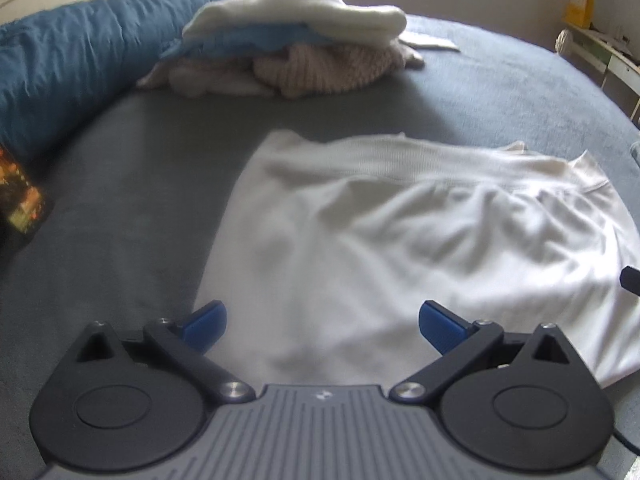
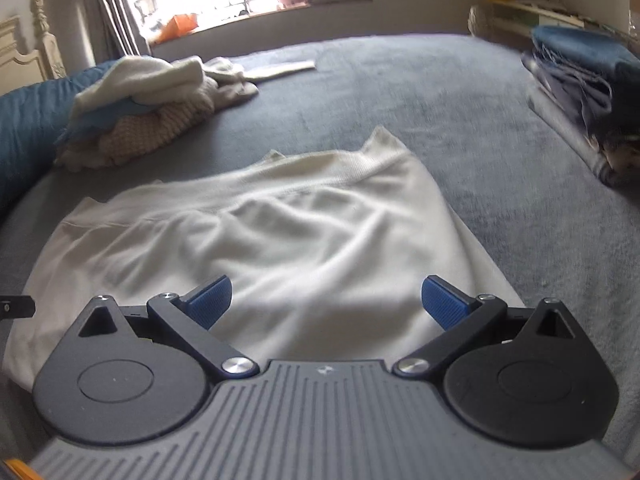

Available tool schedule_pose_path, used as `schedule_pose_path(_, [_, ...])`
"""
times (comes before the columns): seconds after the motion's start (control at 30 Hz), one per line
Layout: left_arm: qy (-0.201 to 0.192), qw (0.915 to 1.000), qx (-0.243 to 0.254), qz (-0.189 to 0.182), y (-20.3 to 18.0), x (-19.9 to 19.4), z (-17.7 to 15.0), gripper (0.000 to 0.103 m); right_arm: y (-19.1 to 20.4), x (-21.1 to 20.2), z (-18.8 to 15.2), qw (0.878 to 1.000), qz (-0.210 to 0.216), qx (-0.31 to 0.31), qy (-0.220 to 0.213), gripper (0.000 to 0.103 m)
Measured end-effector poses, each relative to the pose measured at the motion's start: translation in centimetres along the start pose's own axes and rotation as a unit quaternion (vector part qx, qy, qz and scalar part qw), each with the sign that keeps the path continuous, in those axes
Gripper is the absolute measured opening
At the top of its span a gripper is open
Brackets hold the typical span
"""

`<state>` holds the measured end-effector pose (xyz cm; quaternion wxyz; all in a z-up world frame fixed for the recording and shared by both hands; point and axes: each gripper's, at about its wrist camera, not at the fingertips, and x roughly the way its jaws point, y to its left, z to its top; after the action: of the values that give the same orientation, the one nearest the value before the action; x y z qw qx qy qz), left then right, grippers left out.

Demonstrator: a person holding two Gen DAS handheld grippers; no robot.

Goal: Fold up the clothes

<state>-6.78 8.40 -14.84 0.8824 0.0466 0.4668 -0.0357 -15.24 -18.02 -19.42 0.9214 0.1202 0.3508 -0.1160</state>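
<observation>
A cream garment [image 1: 420, 240] lies spread and wrinkled on the bed [image 1: 120, 200], its long axis running left to right, collar end to the right. The left gripper [image 1: 322, 326] hovers over its near-left edge, the right gripper [image 2: 326, 300] over its near-right edge; both gape wide, holding nothing. A clothes pile [image 1: 288, 52] sits well beyond the garment.

Flat cream knit top [image 1: 420, 240] on the grey bed: one
Messy heap of soft clothes [image 1: 288, 52]: one
Neat stack of dark blue folded clothes [image 2: 580, 92]: one
Long blue pillow [image 1: 60, 68]: one
Yellow box [image 1: 578, 7]: one
</observation>
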Motion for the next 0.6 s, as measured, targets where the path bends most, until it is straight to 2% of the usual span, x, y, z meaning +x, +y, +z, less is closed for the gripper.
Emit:
schedule_pose_path(0.13, [0.007,0.9999,0.007,0.006,-0.2,0.2,-0.3,0.103,0.1,0.4,-0.1,1.000,0.002,0.000,0.019,0.102])
schedule_pose_path(0.6, [0.031,0.9991,0.010,0.027,-0.6,1.2,0.0,0.103,0.6,0.7,0.0,0.999,0.005,-0.004,0.033,0.102])
